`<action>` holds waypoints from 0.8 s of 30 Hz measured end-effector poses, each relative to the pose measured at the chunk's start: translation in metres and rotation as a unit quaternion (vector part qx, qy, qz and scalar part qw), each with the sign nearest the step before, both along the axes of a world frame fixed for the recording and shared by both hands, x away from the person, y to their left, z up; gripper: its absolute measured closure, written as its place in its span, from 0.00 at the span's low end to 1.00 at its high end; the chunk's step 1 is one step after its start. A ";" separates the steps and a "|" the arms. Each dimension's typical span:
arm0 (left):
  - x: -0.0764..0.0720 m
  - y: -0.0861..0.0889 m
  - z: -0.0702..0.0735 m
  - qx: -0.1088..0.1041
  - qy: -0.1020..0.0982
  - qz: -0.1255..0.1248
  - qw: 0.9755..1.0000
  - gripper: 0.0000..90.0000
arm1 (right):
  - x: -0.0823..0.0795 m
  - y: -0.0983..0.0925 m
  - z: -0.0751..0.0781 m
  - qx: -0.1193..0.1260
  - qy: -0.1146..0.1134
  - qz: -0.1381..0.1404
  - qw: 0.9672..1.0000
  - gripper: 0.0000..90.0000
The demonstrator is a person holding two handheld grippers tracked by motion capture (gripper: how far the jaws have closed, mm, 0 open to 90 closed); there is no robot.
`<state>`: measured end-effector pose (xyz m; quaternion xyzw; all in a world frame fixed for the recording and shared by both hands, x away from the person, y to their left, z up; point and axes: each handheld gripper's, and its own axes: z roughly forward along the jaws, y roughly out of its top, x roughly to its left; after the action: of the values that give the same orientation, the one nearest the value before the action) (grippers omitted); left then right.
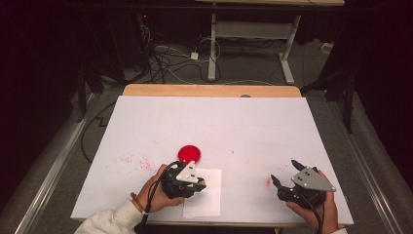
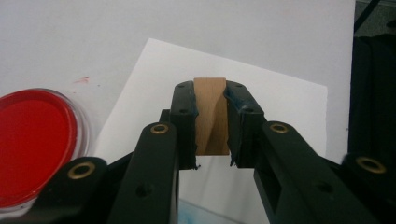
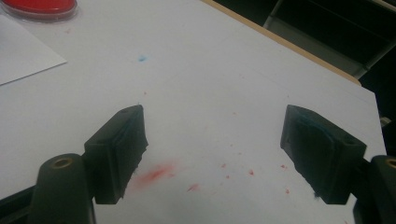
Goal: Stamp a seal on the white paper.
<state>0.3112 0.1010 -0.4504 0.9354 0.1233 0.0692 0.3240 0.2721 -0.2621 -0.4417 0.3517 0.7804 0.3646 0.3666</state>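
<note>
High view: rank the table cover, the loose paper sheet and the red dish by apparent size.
1. White table cover, by far the largest.
2. Paper sheet, partly hidden by the left gripper.
3. Red dish, smallest.

The left gripper [image 1: 198, 183] is clamped on a block [image 2: 210, 114], held low over the paper [image 1: 207, 204]. The right gripper [image 1: 285, 174], right of the paper, rests with jaws spread wide.
</note>
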 end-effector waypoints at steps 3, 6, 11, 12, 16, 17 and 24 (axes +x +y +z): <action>0.000 -0.003 -0.004 0.007 0.005 -0.004 1.000 0.82 | 0.000 0.000 0.000 -0.002 0.001 0.001 1.000 0.25; 0.000 -0.006 -0.009 0.019 0.006 -0.008 1.000 0.82 | 0.000 0.001 -0.001 -0.002 0.001 0.001 1.000 0.25; 0.000 -0.011 -0.018 0.031 0.011 -0.014 0.999 0.82 | 0.000 0.000 -0.001 -0.004 0.003 0.002 1.000 0.25; 0.001 -0.011 -0.018 0.031 0.014 -0.014 0.999 0.82 | 0.000 0.000 -0.001 -0.005 0.003 0.001 1.000 0.25; 0.005 -0.010 -0.019 0.027 0.029 -0.014 0.999 0.82 | 0.001 0.001 -0.002 -0.006 0.004 0.002 1.000 0.25; 0.005 -0.010 -0.019 0.027 0.031 -0.013 0.999 0.82 | 0.000 0.001 -0.002 -0.006 0.005 0.002 1.000 0.26; 0.005 -0.014 -0.019 0.043 0.029 -0.012 0.999 0.82 | 0.000 0.002 -0.001 -0.007 0.003 0.003 1.000 0.25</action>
<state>0.3159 0.0872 -0.4691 0.9515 0.1185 0.0430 0.2806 0.2723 -0.2603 -0.4431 0.3479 0.7851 0.3592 0.3654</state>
